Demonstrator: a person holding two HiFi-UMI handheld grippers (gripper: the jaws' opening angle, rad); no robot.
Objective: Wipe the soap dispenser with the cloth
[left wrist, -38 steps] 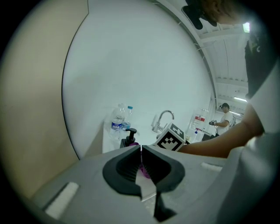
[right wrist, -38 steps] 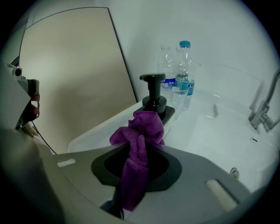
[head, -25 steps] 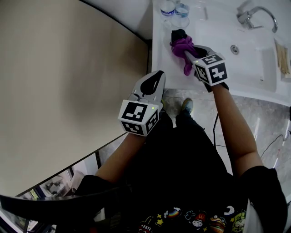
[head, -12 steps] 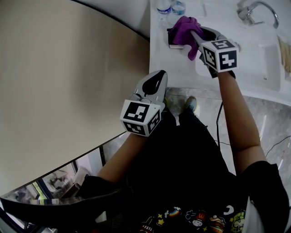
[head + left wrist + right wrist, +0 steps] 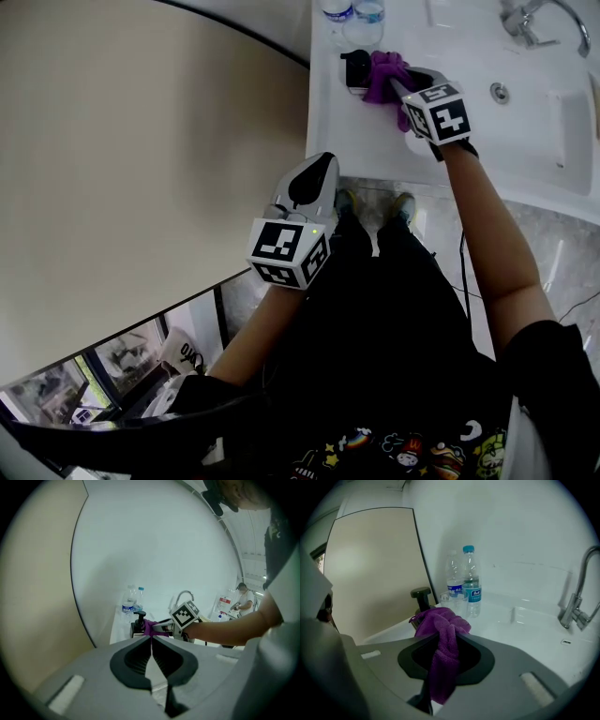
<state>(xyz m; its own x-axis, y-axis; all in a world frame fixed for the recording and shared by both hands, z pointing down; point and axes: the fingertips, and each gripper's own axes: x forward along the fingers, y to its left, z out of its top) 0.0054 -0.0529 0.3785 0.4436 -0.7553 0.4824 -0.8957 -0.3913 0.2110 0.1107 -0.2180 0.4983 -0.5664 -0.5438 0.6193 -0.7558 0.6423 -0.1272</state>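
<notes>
Jaws of the right gripper (image 5: 446,638) are clenched on a purple terry cloth (image 5: 439,620). Its bunched upper end lies against the black pump-top soap dispenser (image 5: 420,596), which stands at the back left of the white tabletop (image 5: 349,136). The cloth's loose tail hangs down between the jaws. Two clear plastic water bottles (image 5: 465,581) stand just beside the dispenser, nearer the wall. A chrome tap (image 5: 576,597) rises at the right. The left gripper (image 5: 151,641) hangs well apart, off the tabletop's front edge, jaws pressed together on nothing.

water bottles (image 5: 471,588) and a faucet (image 5: 571,611) sitting around the sink (image 5: 539,131)
the two bottles are standing side by side at the back corner of the counter (image 5: 375,141).
</notes>
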